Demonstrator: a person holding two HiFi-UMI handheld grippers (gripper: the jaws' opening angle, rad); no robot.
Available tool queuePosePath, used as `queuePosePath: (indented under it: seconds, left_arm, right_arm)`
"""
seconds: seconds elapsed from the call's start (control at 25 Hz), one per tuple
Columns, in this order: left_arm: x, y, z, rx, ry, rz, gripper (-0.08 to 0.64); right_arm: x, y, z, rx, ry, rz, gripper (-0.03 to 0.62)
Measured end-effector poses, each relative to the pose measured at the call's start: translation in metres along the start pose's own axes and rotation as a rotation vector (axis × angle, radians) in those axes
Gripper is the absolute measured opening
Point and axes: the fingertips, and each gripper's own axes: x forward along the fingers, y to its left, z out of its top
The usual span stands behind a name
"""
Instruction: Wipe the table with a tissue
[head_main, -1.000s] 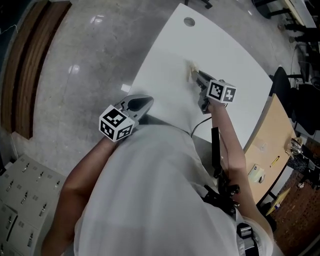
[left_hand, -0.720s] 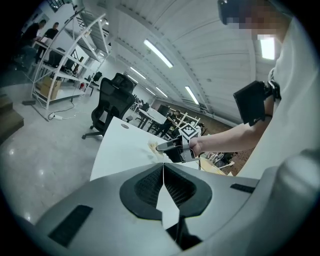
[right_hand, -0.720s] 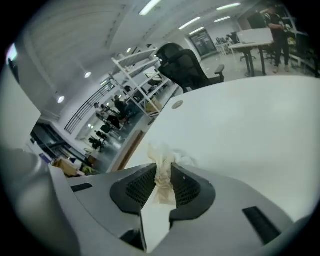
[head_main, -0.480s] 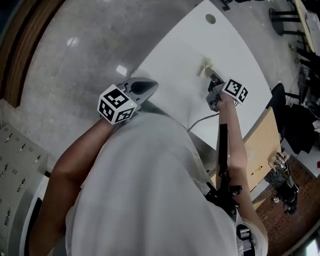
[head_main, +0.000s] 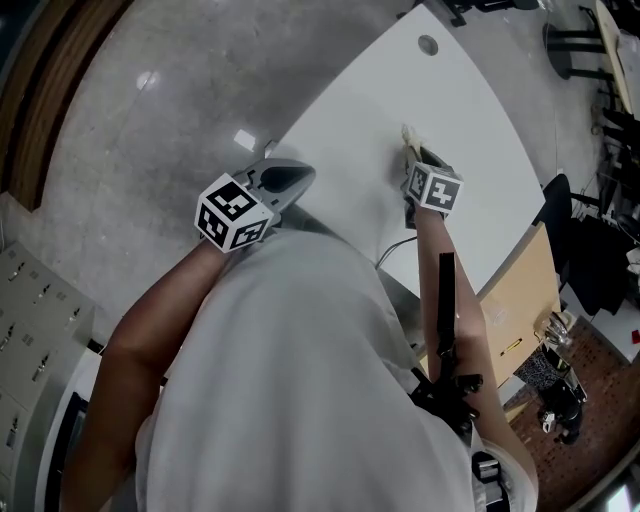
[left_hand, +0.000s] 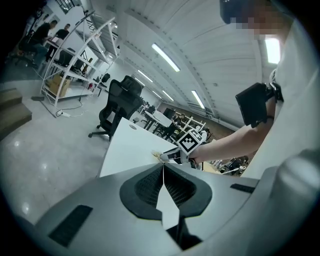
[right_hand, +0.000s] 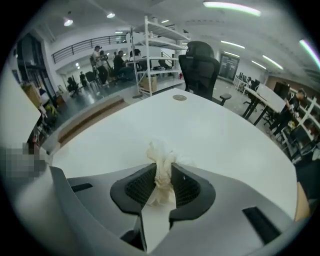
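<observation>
Table (head_main: 330, 130): big white top, mostly bare, cable hole (head_main: 428, 45) at the far end. Person stands at the near corner.

L gripper (head_main: 296, 177) hangs at the near edge, jaws together, nothing btwn them (idle, no part in the wipe).

R gripper (head_main: 412, 152) is out over the middle of the top, pitched steeply down. Its jaws are clamped on a scrunched tissue (right_hand: 159, 150): wad sits btwn the pads, tuft sticks out past the tips. In head view the tuft looks on or just above the surface, can't tell contact for sure.

Step in hand, IMO: getting the tissue down and starting a stroke. To do it well:
- only the tuft should touch, not the tips, so steep pitch + light pressure
- tuft is soft and prob folds under if shoved nose-first, so drag it trailing
- firm grip, the wad is thin
- overlapping passes, far end toward near edge

No dirt or wipe marks visible, so progress can't be read.
</observation>
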Motion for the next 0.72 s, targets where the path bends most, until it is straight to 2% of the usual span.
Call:
queuePosePath:
  seconds: [0.08,0.2,0.44,0.6,0.72]
  left_arm:
    - [0.0,-0.002,-0.001,0.001,0.004,-0.002,0.008]
    - [-0.003,-0.002,-0.003,0.0,0.01,-0.004,0.008]
    - [-0.017,0.006,-0.005,-0.001,0.01,0.027,0.008]
    - [-0.031,0.011,-0.007,-0.009,0.003,0.049,0.008]
    - [-0.037,0.015,-0.01,-0.006,0.014,0.059,0.008]
  right_arm:
    - [-0.001,0.012,0.002,-0.037,0.01,-0.012,0.091]
    - [0.003,0.044,0.008,-0.126,0.0,0.023,0.091]
    - [0.004,0.151,0.009,-0.342,-0.065,0.177,0.091]
    - [-0.008,0.216,-0.009,-0.439,-0.087,0.36,0.091]
    - [-0.017,0.239,-0.024,-0.566,-0.077,0.495,0.091]
